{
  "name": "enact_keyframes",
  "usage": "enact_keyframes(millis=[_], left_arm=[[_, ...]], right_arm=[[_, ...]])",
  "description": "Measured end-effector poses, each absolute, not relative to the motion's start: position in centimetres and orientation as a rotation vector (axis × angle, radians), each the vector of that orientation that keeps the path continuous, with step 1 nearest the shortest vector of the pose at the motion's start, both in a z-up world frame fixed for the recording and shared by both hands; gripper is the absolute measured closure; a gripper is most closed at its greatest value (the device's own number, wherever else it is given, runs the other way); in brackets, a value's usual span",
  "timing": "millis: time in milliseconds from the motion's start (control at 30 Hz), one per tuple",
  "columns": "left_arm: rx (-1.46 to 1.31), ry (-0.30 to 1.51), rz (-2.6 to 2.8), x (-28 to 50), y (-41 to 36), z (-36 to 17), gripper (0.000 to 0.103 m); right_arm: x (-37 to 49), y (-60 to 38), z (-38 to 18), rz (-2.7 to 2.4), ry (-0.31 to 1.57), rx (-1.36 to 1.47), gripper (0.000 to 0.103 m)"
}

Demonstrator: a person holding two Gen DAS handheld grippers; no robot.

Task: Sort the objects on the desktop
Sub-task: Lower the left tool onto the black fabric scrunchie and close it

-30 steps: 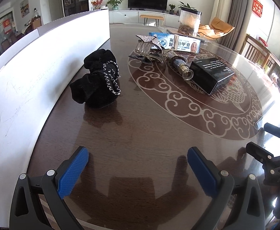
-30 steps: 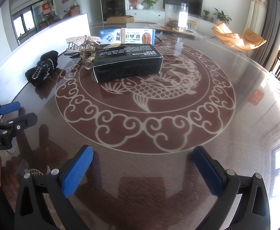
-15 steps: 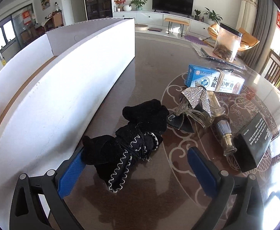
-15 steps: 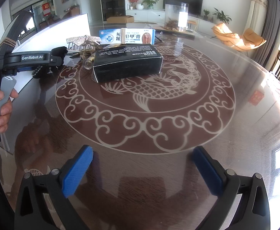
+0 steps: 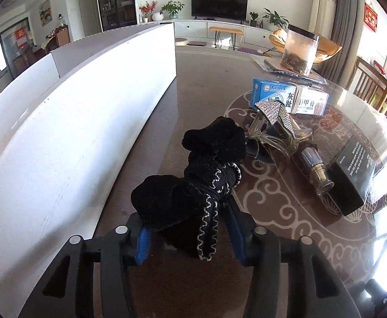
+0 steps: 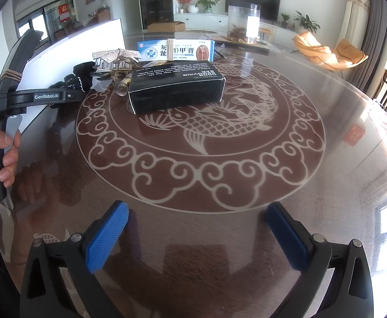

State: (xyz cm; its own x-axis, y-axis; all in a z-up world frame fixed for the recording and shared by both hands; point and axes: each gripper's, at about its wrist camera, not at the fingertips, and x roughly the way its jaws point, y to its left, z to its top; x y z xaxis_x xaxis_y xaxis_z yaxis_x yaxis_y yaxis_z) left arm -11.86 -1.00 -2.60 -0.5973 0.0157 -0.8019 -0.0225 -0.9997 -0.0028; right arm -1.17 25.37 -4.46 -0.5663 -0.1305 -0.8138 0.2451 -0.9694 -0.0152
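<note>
A black velvet scrunchie with silver zigzag trim (image 5: 193,185) lies on the round table beside the white box wall (image 5: 74,137). My left gripper (image 5: 188,228) has closed its blue pads on the near end of the scrunchie. Beyond it lie a clear hair claw with a rhinestone bow (image 5: 273,122), a small glass bottle (image 5: 315,169), a black box (image 5: 355,175) and a blue-white medicine box (image 5: 289,98). My right gripper (image 6: 193,235) is open and empty over bare table, well short of the black box (image 6: 177,87). The left gripper body (image 6: 29,98) shows at the left of the right wrist view.
A tall white box wall (image 6: 98,39) runs along the left table side. A clear jar (image 5: 299,50) stands on a mat at the back. The table's glass top with fish pattern (image 6: 220,132) spreads in front of my right gripper. Chairs (image 5: 373,87) stand at the right.
My left gripper has moved forward to the scrunchie and closed its pads on it. My right gripper has stayed still and open.
</note>
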Motion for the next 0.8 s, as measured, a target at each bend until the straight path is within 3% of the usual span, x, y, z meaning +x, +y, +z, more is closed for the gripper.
enact_keyframes(millis=[33,67,367,800], left_arm=[[-1.395,0.017,2.784,-11.5,-1.3,-2.5,0.071],[-1.394,0.01,2.775,-11.0,-1.5,-2.5,0.072],[-1.334,0.01,2.765,-5.0,-1.3,-2.6,0.072],[-1.315,-0.036,2.768,-4.9,-1.6,-2.7,0.072]], right_arm=[[-1.2,25.4,-4.5,-2.6,0.186,1.335,0.0],[-1.2,25.4,-4.5,-2.6,0.186,1.335,0.0],[-1.2,25.4,-4.5,-2.6,0.186,1.335,0.0],[-1.2,25.4,-4.5,-2.599,0.186,1.335,0.0]])
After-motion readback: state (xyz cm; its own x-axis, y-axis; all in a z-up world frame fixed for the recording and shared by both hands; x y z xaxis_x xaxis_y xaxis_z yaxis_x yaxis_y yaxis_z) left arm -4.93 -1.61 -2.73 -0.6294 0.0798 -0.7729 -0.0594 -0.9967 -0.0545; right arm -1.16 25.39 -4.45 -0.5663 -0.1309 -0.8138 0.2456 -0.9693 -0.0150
